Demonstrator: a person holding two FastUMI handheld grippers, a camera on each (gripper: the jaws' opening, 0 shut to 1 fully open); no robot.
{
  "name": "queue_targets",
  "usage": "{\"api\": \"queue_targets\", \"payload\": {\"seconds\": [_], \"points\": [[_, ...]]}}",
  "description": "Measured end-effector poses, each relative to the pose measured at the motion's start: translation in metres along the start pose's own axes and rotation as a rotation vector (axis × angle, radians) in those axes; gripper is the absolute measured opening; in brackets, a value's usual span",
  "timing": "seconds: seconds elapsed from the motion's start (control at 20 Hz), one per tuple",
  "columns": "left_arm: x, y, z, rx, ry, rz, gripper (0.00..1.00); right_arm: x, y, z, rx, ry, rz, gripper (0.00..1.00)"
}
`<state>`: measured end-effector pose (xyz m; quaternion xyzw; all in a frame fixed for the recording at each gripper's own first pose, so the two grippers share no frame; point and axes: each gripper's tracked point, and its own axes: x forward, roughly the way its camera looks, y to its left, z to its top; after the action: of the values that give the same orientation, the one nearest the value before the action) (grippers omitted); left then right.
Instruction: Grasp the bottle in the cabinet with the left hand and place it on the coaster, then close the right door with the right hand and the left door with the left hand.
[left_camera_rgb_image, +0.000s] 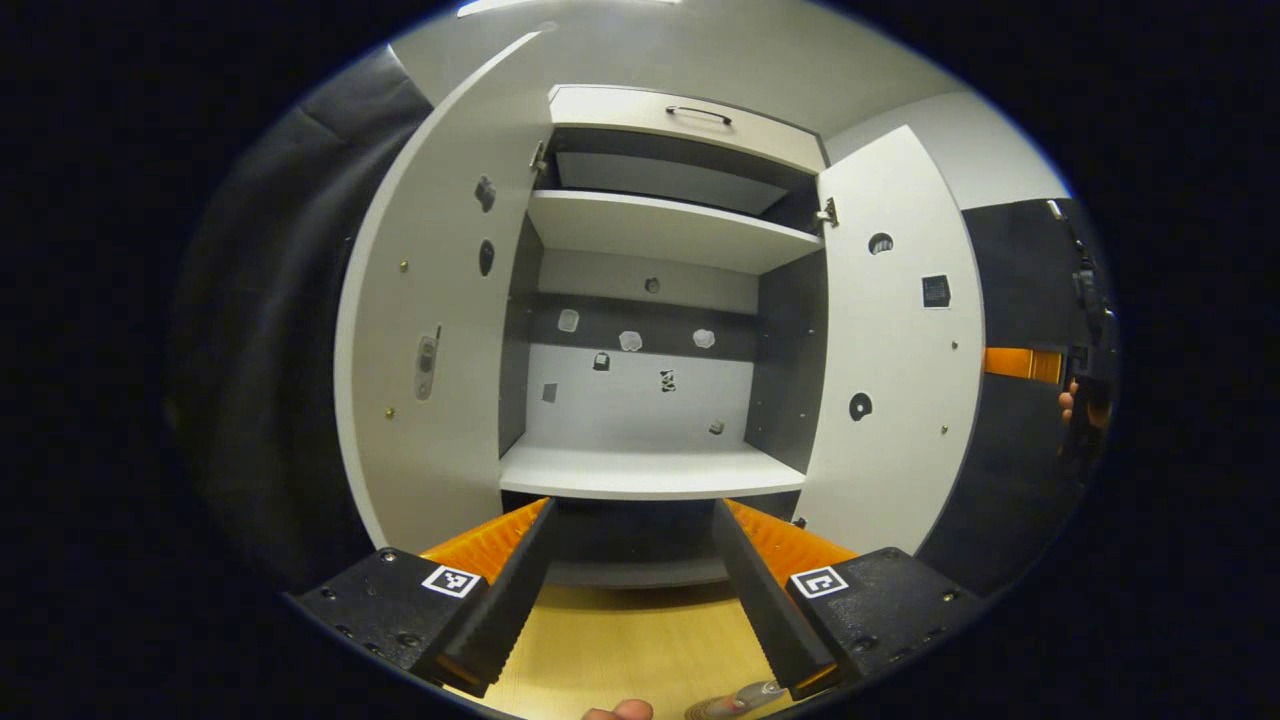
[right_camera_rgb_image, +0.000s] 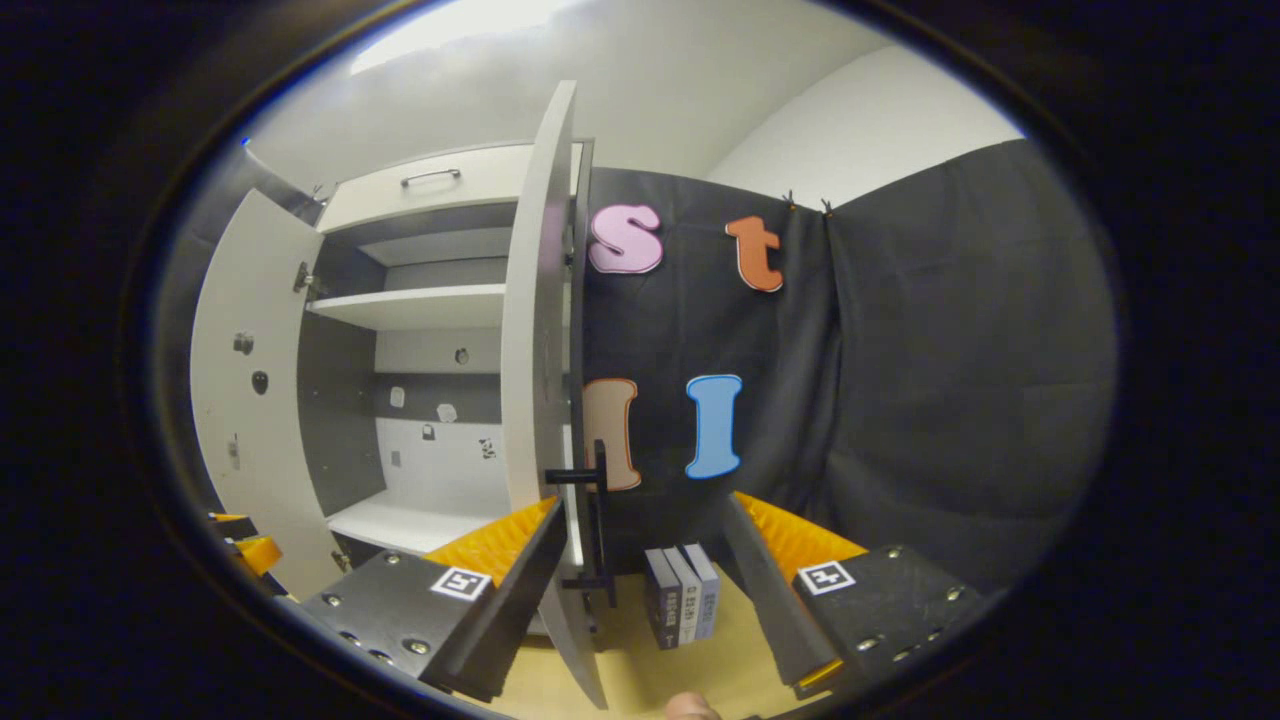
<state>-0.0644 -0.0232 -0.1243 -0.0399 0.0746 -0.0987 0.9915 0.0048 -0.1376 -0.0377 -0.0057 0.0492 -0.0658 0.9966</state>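
Black cloth backs an open cabinet (left_camera_rgb_image: 650, 470) with bare shelves; the bottle isn't visible. Left gripper (left_camera_rgb_image: 632, 590) and right gripper (right_camera_rgb_image: 640, 590) are spread. Right door (right_camera_rgb_image: 535, 400) next: push its outer face squarely, beside the handle (right_camera_rgb_image: 598, 530).

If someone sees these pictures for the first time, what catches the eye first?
The open cabinet, both doors swung wide and its visible shelves bare, stands straight ahead of the open left gripper. In the right gripper view, the right door stands edge-on with its dark handle between the right gripper's open fingers.
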Motion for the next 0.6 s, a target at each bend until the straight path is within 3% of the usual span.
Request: {"api": "queue_targets", "payload": {"seconds": [0.6], "points": [[-0.018, 0.028, 0.010, 0.021, -0.021, 0.095, 0.96, -0.001, 0.040, 0.001, -0.008, 0.008, 0.128, 0.96]]}}
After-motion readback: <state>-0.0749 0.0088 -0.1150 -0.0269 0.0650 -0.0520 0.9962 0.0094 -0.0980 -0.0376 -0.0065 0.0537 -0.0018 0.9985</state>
